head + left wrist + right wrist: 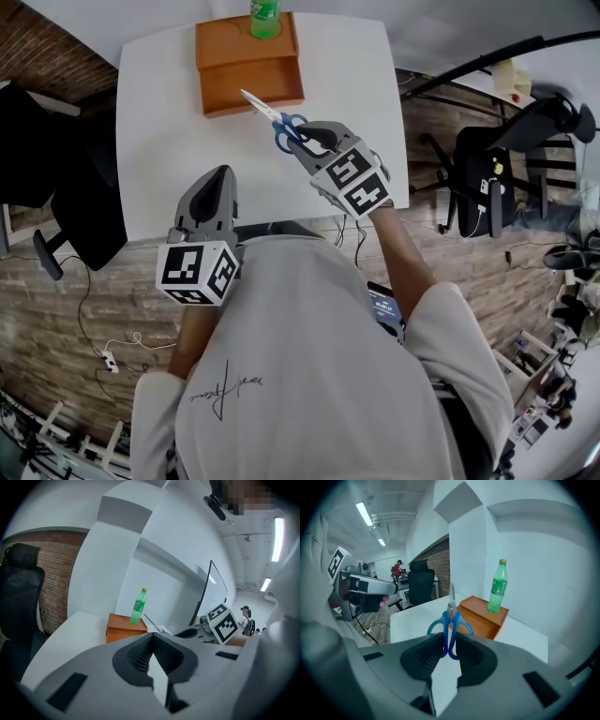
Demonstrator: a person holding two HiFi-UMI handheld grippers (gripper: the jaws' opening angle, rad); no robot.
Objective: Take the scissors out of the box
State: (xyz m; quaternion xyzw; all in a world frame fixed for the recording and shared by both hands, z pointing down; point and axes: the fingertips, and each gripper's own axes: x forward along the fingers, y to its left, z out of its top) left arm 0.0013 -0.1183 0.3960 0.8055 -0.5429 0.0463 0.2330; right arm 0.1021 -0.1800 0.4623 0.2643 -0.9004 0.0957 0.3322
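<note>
My right gripper point(302, 137) is shut on the blue handles of the scissors point(277, 122), holding them in the air above the white table point(169, 141). Their silver blades point toward the orange box point(247, 70) at the table's far side. In the right gripper view the scissors point(450, 625) stand upright between the pads, blades up, with the box point(480, 616) behind them. My left gripper point(214, 190) hovers near the table's front edge, shut with nothing in it. The left gripper view shows its pads point(152, 656) meeting and the box point(125, 627) far ahead.
A green plastic bottle point(264, 17) stands on the back of the box, also in the right gripper view as the bottle point(498, 586). Black office chairs point(487, 178) flank the table on the brick-patterned floor. A cable and plug point(111, 356) lie on the floor at left.
</note>
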